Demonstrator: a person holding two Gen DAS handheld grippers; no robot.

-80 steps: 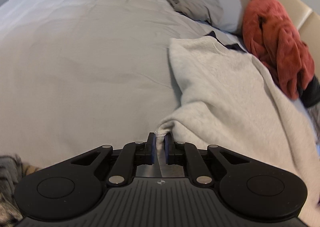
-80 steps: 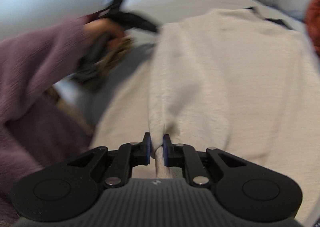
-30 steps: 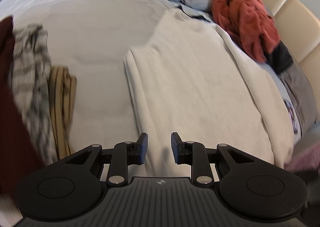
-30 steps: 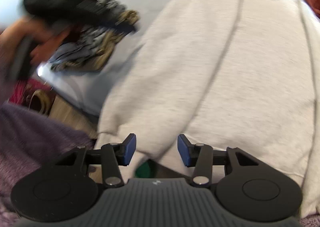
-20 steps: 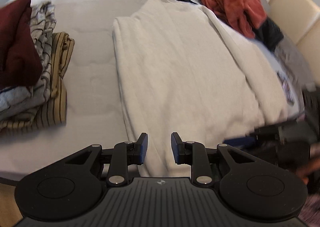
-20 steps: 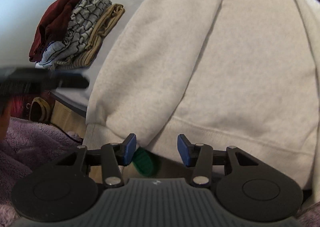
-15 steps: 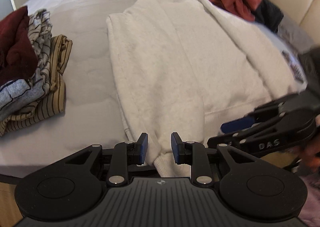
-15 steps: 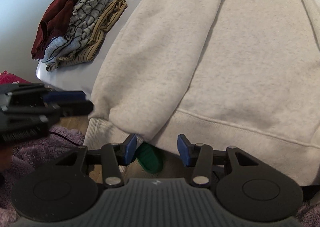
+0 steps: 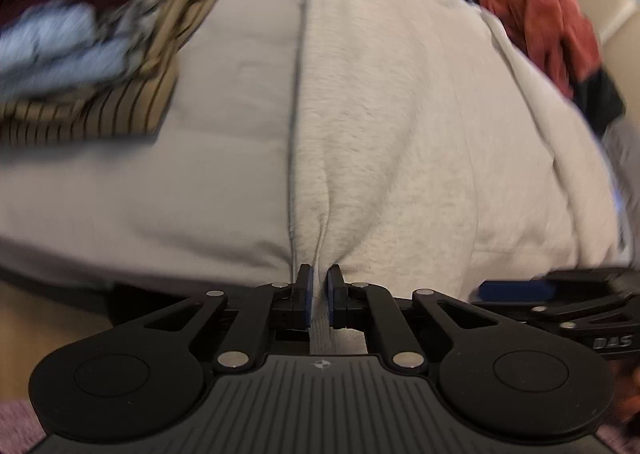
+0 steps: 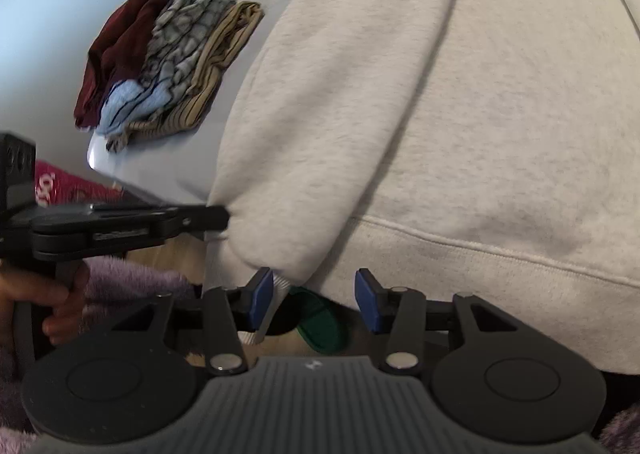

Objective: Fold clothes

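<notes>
A cream sweatshirt [image 9: 420, 126] lies spread on the grey bed [image 9: 232, 126], its ribbed hem hanging over the near edge; it fills the right wrist view [image 10: 460, 114]. My left gripper [image 9: 318, 294] is shut on the sweatshirt's hem at its left bottom corner, and shows side-on in the right wrist view [image 10: 208, 218]. My right gripper [image 10: 314, 296] is open just below the hem, with the folded-in sleeve end between its pads; its blue pad also shows in the left wrist view [image 9: 516, 290].
A stack of folded clothes [image 10: 168, 54], maroon, grey patterned and tan striped, sits on the bed left of the sweatshirt [image 9: 100, 54]. A rust-red garment [image 9: 536, 22] and grey pillows lie by the headboard. A green slipper [image 10: 320, 322] is on the floor below.
My left gripper has moved in and closed on the hem's left corner. The right gripper has stayed open and come closer to the hem.
</notes>
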